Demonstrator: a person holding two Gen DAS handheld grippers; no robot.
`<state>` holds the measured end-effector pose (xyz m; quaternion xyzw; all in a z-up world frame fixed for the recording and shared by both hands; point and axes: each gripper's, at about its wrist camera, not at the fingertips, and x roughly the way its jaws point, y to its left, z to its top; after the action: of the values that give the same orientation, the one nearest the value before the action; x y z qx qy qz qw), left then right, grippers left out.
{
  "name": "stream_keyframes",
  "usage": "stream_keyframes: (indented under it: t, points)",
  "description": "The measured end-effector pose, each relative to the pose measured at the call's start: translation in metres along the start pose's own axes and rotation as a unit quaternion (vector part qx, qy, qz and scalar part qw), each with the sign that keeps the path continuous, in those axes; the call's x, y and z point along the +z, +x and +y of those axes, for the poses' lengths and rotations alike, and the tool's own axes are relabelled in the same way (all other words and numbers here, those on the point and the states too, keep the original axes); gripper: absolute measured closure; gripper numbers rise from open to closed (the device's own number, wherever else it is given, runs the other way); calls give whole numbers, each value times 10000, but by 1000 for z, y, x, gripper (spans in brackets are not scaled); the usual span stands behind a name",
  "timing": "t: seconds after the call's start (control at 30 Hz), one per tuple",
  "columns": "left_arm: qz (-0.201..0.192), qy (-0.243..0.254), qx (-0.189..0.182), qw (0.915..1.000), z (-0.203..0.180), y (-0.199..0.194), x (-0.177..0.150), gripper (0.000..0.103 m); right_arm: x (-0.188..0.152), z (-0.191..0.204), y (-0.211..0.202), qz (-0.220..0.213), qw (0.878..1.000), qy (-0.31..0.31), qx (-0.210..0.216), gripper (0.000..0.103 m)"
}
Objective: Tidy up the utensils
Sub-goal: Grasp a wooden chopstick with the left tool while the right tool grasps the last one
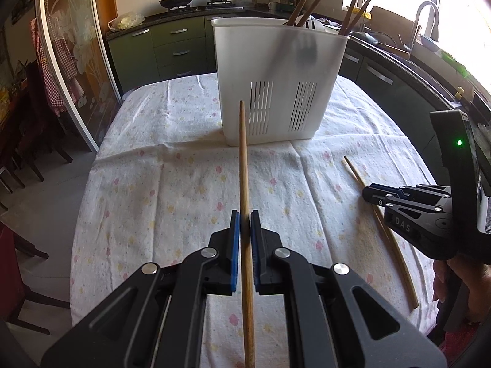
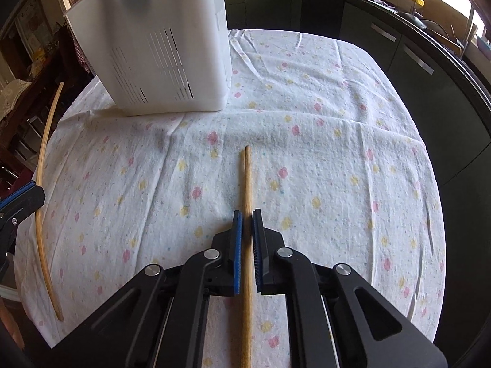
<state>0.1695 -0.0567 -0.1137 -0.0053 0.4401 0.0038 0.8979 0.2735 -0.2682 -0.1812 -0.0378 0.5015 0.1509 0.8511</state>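
A white slotted utensil holder (image 1: pixel 277 76) stands on the floral tablecloth with several chopsticks (image 1: pixel 307 1) sticking out of its top. It also shows in the right wrist view (image 2: pixel 159 49) at the upper left. My left gripper (image 1: pixel 245 217) is shut on a wooden chopstick (image 1: pixel 243 159) that points toward the holder. My right gripper (image 2: pixel 247 217) is shut on another wooden chopstick (image 2: pixel 247 181) that lies along the cloth. The right gripper (image 1: pixel 368 192) shows at the right of the left wrist view, on its chopstick (image 1: pixel 396 248). The left chopstick (image 2: pixel 46 202) shows at the left of the right wrist view.
The table (image 2: pixel 337 141) is covered by a wrinkled white cloth with pink and yellow flowers. Dark green kitchen cabinets (image 1: pixel 172 46) and a counter with pots run behind it. A sink with a faucet (image 1: pixel 426 15) is at the right. Chairs (image 1: pixel 18 141) stand at the left.
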Motion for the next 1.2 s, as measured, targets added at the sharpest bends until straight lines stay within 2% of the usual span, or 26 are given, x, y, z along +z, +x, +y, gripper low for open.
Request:
stream_keyframes:
  t: [0.13, 0.63, 0.73, 0.83, 1.0, 1.2]
  points:
    - [-72, 13, 32, 10000, 3, -6, 2, 96, -2, -7, -21, -241, 9992, 141, 301, 96]
    - [-227, 100, -139, 9996, 4, -37, 11, 96, -12, -1, -111, -1033, 9926, 42, 634, 96]
    - [241, 71, -358, 9990, 6, -22, 17, 96, -13, 2, -120, -1140, 9912, 24, 668, 96]
    - [611, 6, -366, 9975, 10, 3, 24, 96, -14, 2, -128, -1218, 9900, 27, 711, 96]
    - [1118, -75, -248, 9934, 11, 42, 31, 96, -14, -2, -132, -1254, 9891, 88, 765, 96]
    - [1464, -101, -15, 9892, 9, 66, 36, 91, -14, -6, -130, -1248, 9887, 107, 823, 96]
